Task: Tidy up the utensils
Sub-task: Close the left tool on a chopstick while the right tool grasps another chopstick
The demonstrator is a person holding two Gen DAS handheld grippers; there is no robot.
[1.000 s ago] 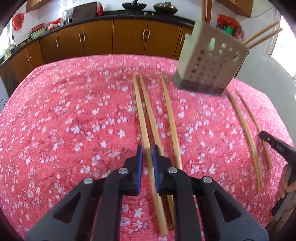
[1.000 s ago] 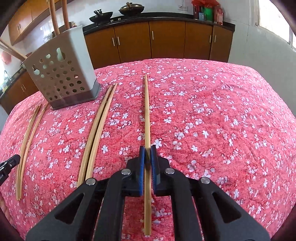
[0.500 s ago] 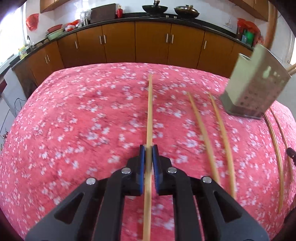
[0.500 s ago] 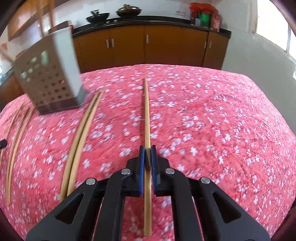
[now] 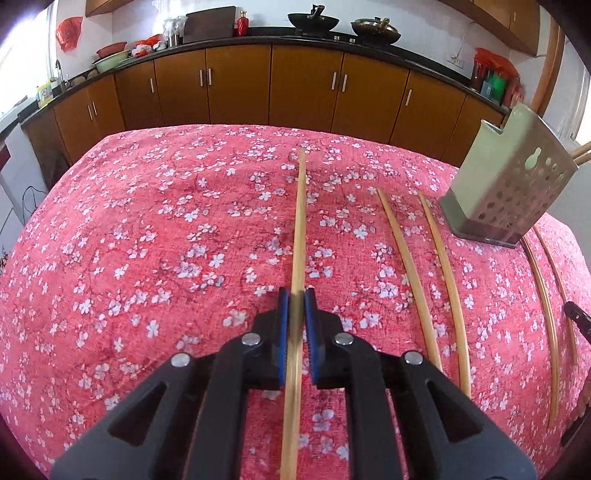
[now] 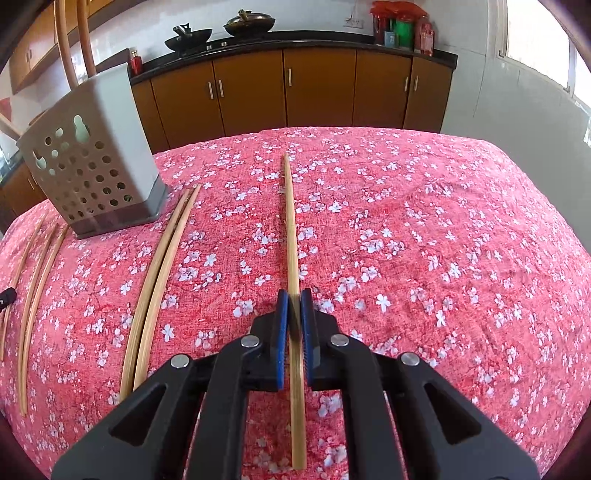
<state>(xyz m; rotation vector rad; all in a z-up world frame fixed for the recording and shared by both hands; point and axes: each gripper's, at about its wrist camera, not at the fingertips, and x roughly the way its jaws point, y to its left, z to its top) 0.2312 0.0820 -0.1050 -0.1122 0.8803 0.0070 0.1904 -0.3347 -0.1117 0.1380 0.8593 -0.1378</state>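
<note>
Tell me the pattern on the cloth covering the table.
The tablecloth is pinkish-red with small white blossoms all over, seen best in the right wrist view.

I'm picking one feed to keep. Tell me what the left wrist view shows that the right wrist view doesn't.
Only the left wrist view shows the left gripper shut on its chopstick, plus the sink-side counter.

Only the right wrist view shows the right gripper shut on a chopstick, plus the window.

Both show the perforated holder, loose chopsticks, floral tablecloth and woks.
</note>
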